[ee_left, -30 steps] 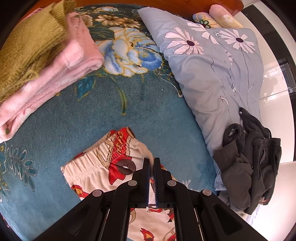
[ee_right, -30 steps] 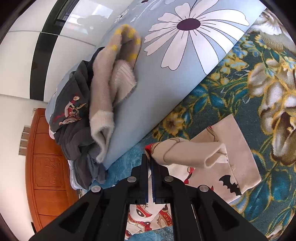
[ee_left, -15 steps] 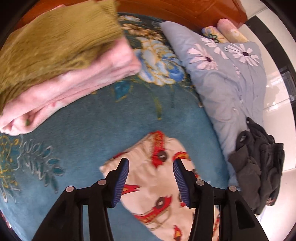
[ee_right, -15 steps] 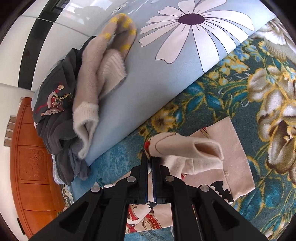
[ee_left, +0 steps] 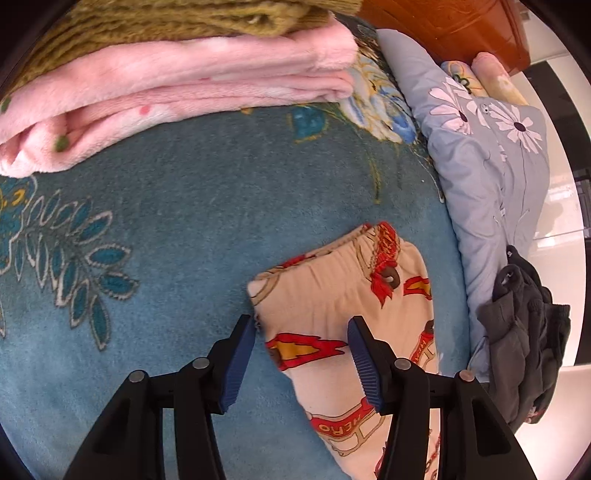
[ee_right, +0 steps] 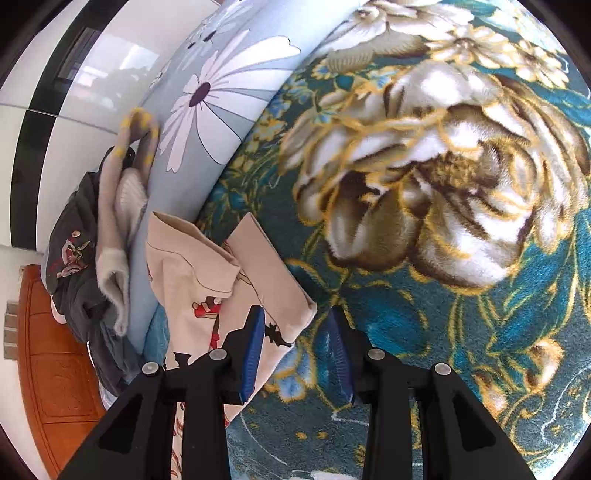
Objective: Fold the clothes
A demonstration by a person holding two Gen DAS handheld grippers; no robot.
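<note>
Left tool (ee_left: pixel 301 334) was spread wide, pinching nothing, hovering over the cream printed pants (ee_left: pixel 351 314). Pants lay flat on the teal floral blanket (ee_left: pixel 177 229), waistband end at 12 o'clock of the tool, the rest running down to 5 o'clock and out of frame.

Pink fleece stack (ee_left: pixel 177 85) sat at 11 o'clock, well apart from the pants, with an olive knit (ee_left: pixel 166 18) on top of it. Grey daisy pillow (ee_left: pixel 491 177) at 2 o'clock, dark grey clothes pile (ee_left: pixel 528 343) at 3 o'clock resting on the pillow's lower end.

Right tool (ee_right: pixel 295 345) was also spread, gripping nothing. A folded corner of the pants (ee_right: pixel 207 295) sat between its fingers; whether the left finger (ee_right: pixel 253 354) touched the cloth, I couldn't tell. Pants ran from 11 o'clock down to 7 o'clock, folded over on themselves, beside the daisy pillow (ee_right: pixel 229 92). Beige fuzzy sweater (ee_right: pixel 122 214) lay on the dark clothes (ee_right: pixel 70 258) at 9 to 10 o'clock. Blanket's big flower print (ee_right: pixel 443 177) filled 1 to 3 o'clock.
</note>
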